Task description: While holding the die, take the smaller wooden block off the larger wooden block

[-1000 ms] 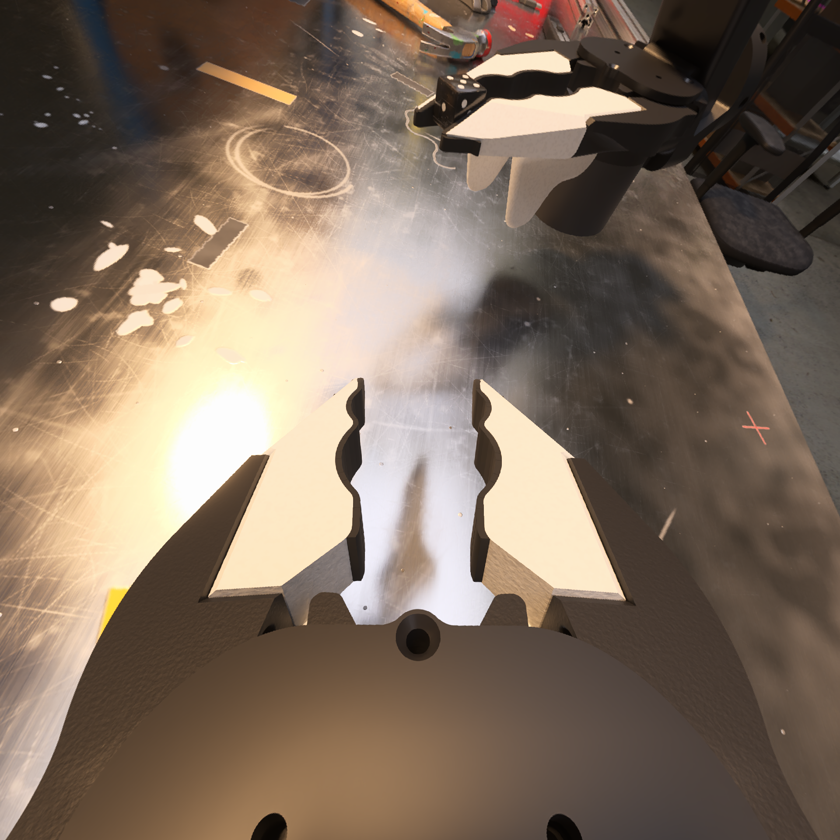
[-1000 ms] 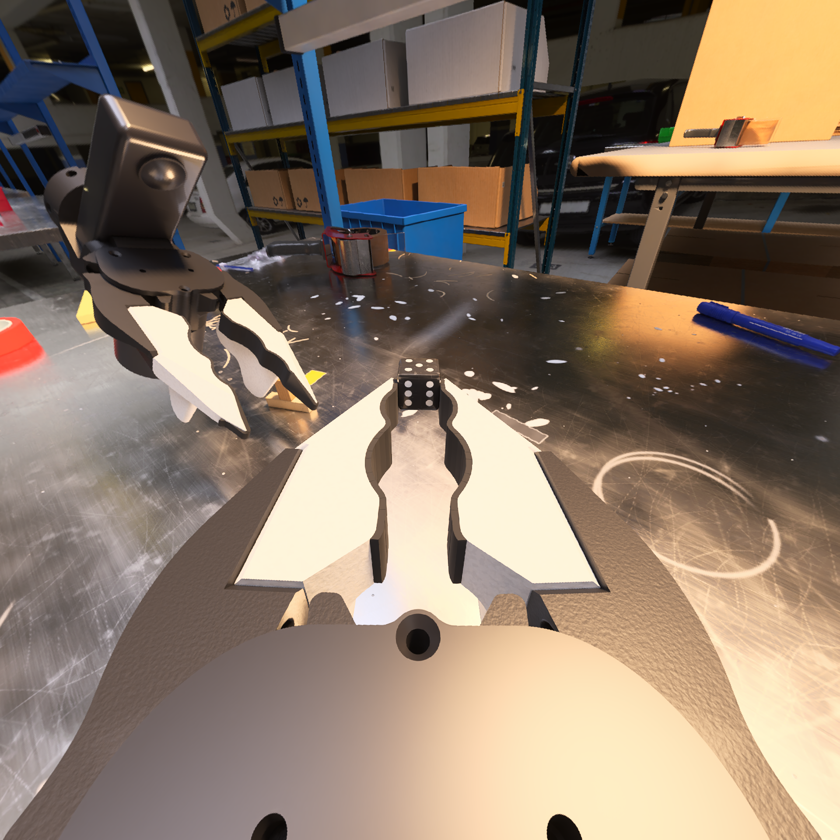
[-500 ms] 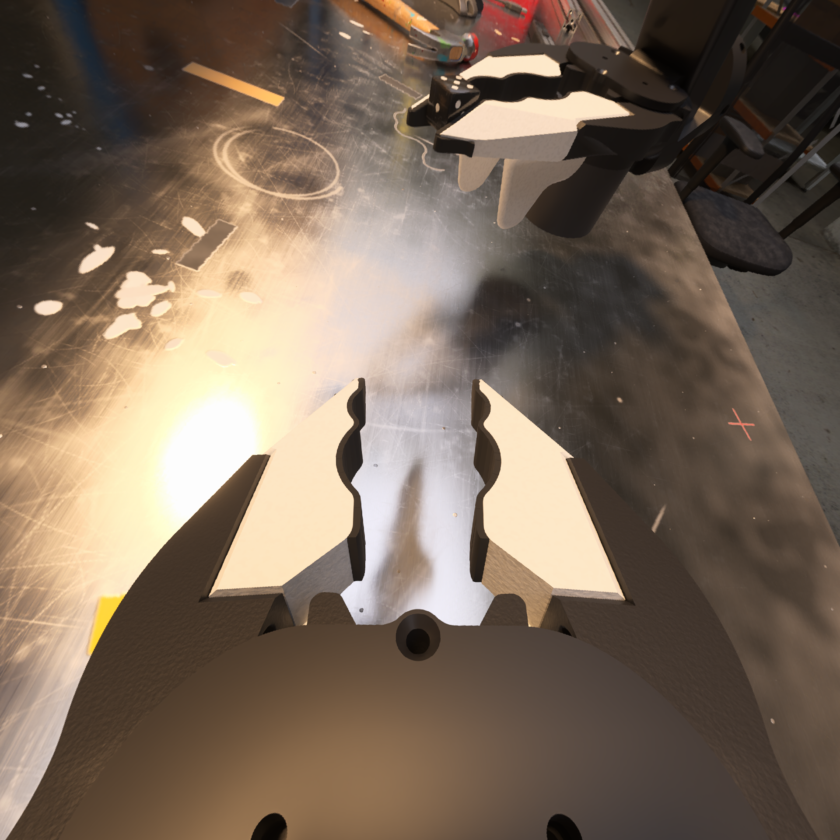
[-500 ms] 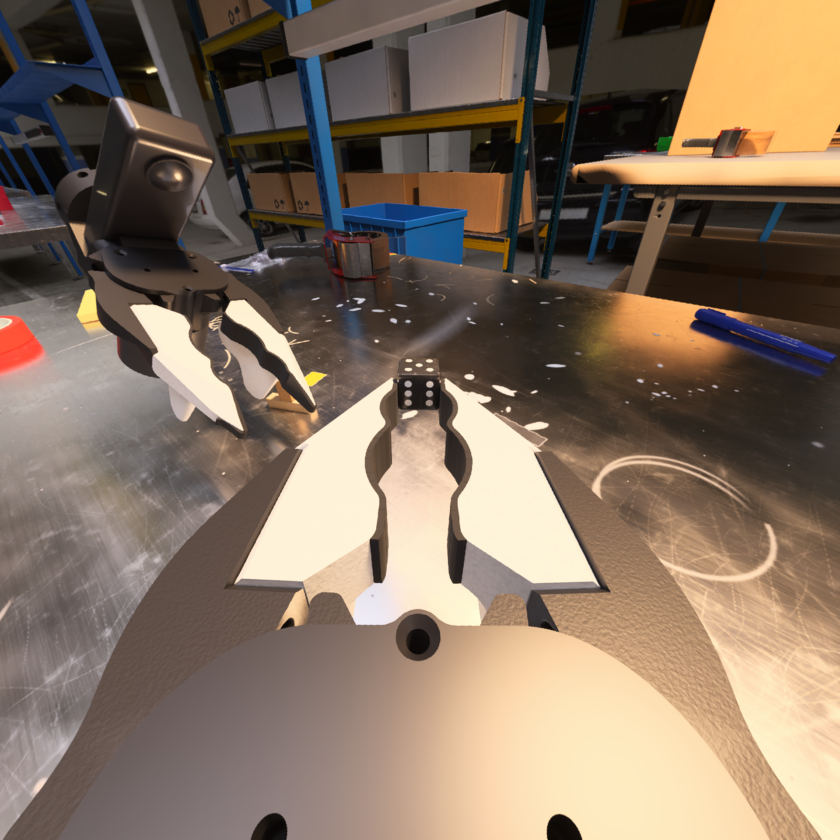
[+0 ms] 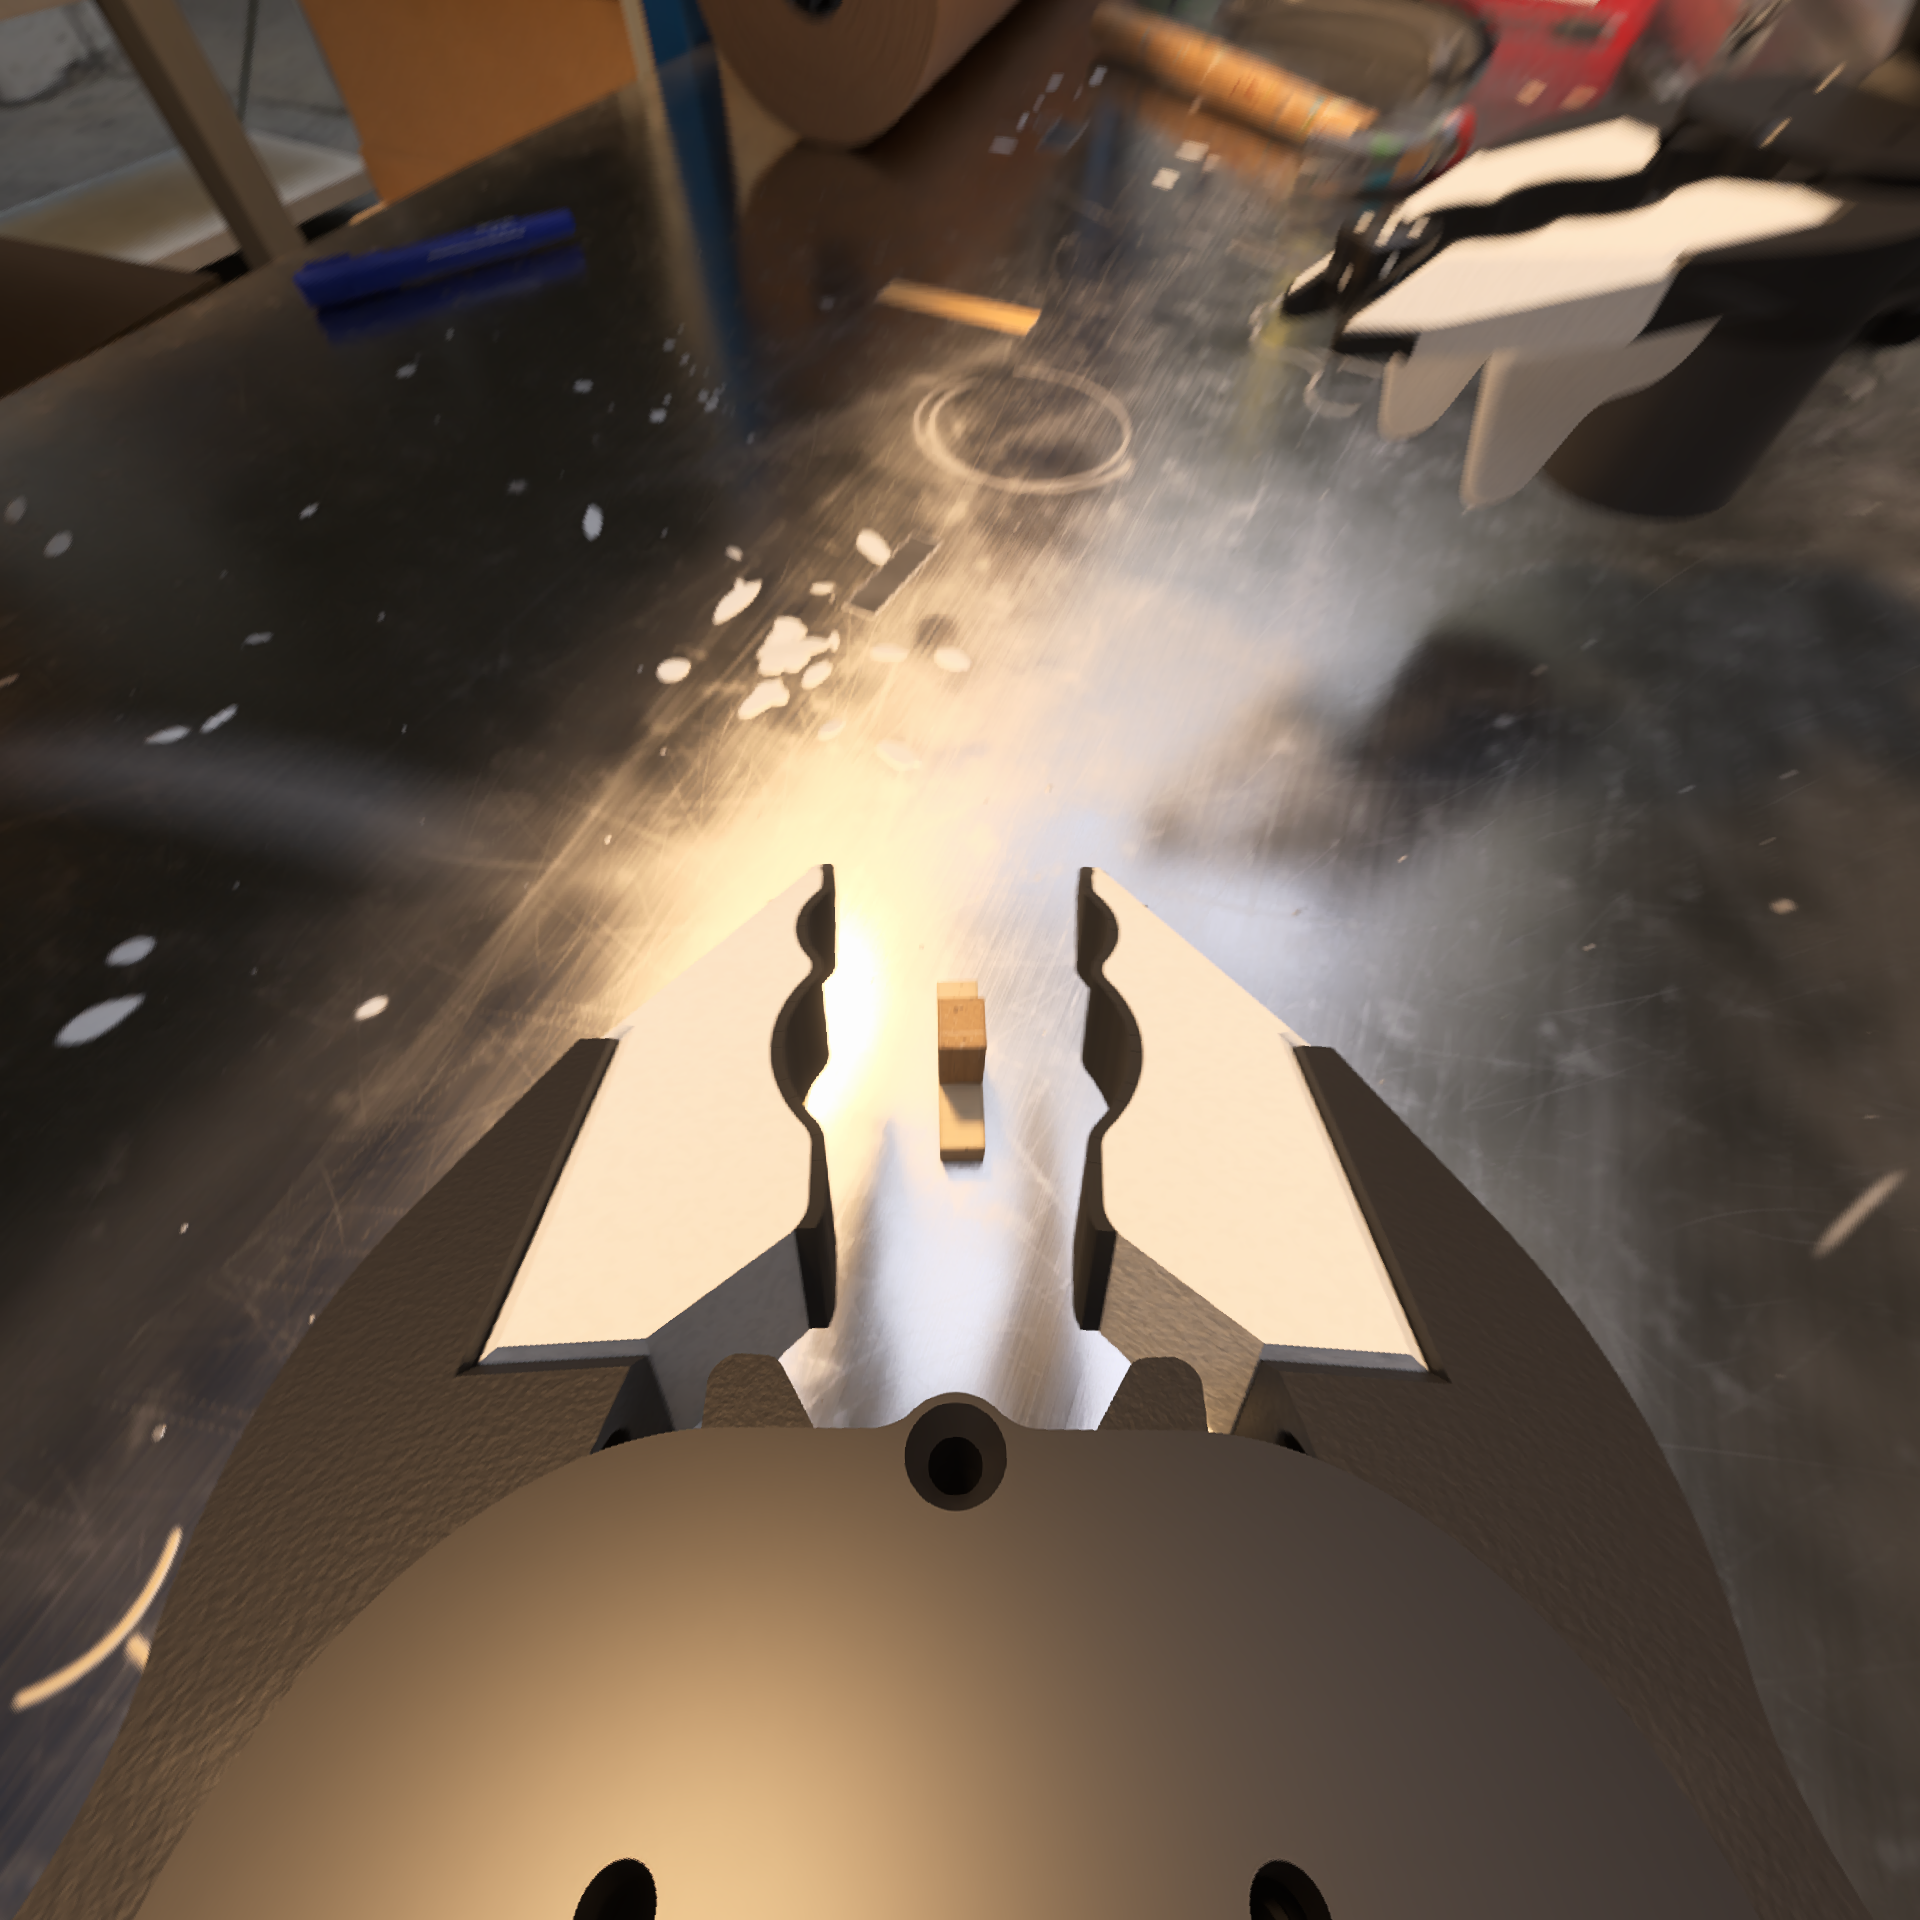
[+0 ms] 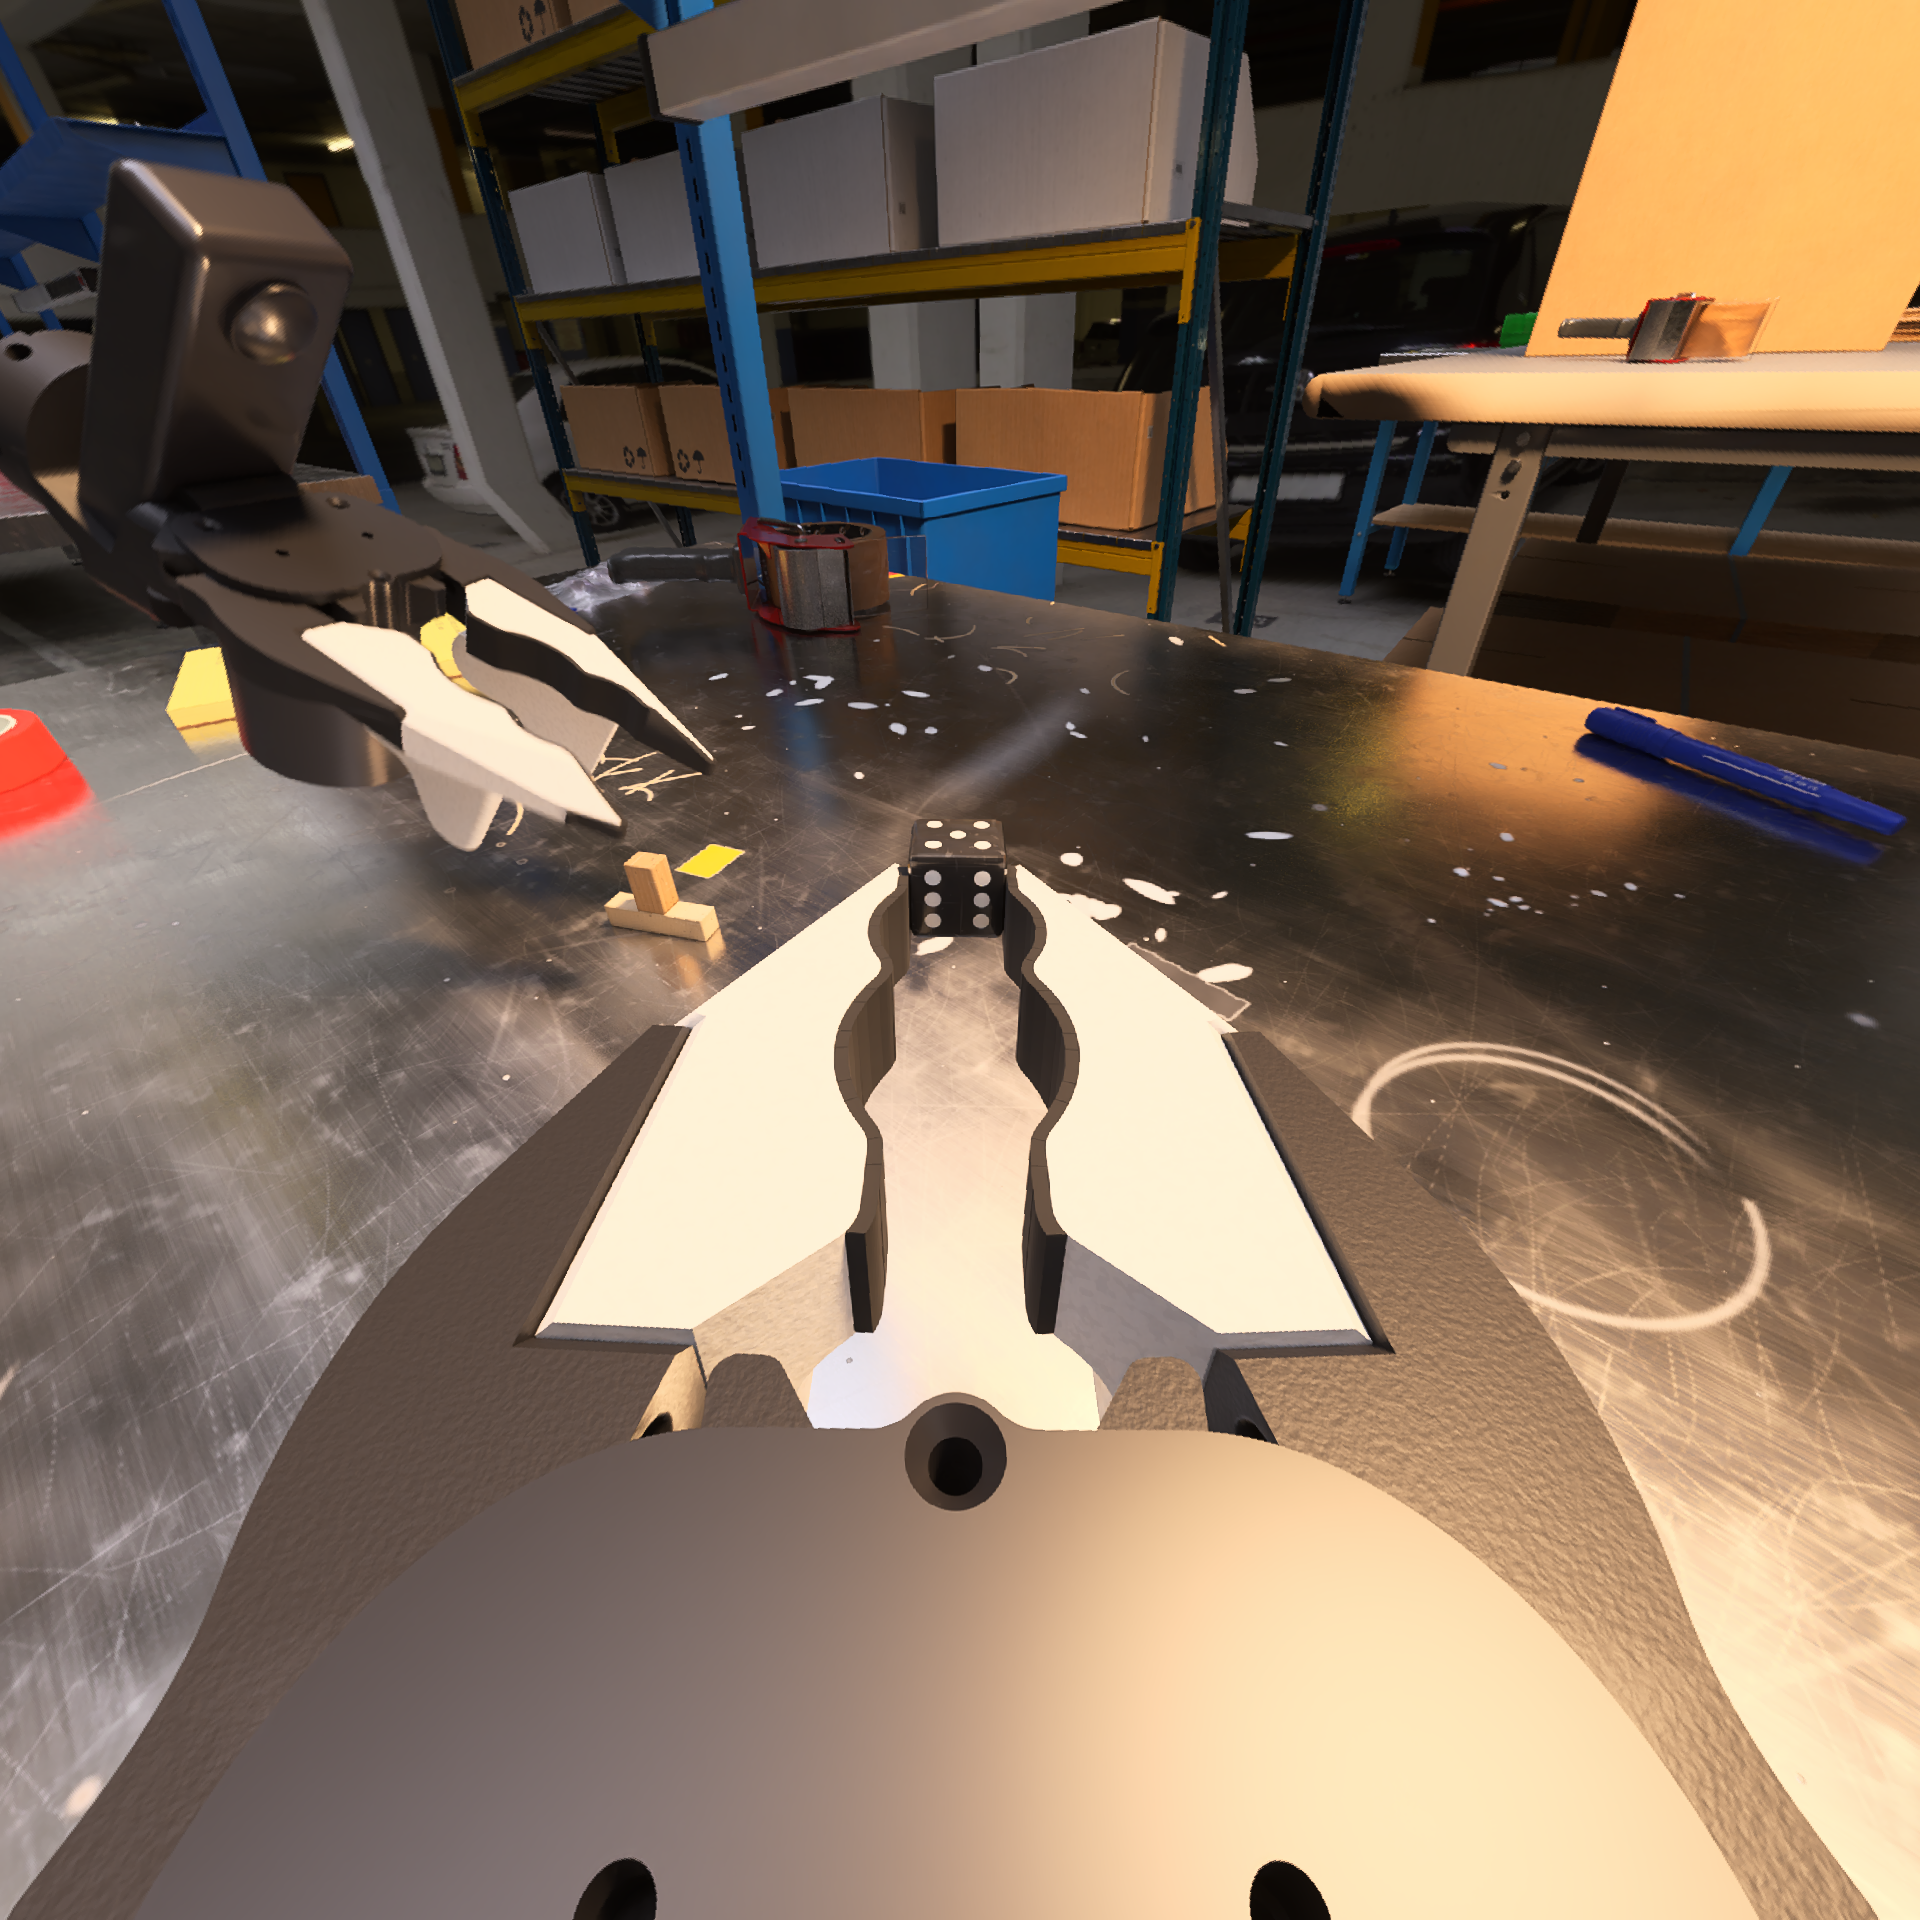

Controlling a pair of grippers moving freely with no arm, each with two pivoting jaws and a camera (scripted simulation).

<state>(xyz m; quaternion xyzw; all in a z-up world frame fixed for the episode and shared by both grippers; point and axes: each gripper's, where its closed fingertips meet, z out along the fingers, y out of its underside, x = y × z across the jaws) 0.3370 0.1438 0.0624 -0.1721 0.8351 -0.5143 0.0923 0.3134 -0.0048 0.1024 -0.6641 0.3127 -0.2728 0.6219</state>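
Observation:
A small wooden block (image 5: 961, 1027) stands upright on one end of a larger flat wooden block (image 5: 963, 1127) on the scratched metal table (image 6: 1455, 935). In the left wrist view both lie below, between the fingers of my left gripper (image 5: 956, 883), which is open and empty above them. The right wrist view shows the small block (image 6: 651, 881) on the larger block (image 6: 670, 921), with the left gripper (image 6: 660, 795) hovering above them, tilted down. My right gripper (image 6: 956, 894) is shut on a black die (image 6: 956, 878) with white dots, held above the table. The right gripper (image 5: 1351, 291) also shows blurred at the upper right of the left wrist view.
A yellow tape patch (image 6: 710, 860) lies just behind the blocks. A tape dispenser (image 6: 816, 571) stands at the far edge, a blue marker (image 6: 1745, 769) at the right, a red object (image 6: 31, 769) and a yellow wedge (image 6: 197, 686) at the left. Shelving stands beyond.
My left gripper has swung and lifted, bringing the wooden blocks into view between its open fingers. My right gripper has stayed still with the die.

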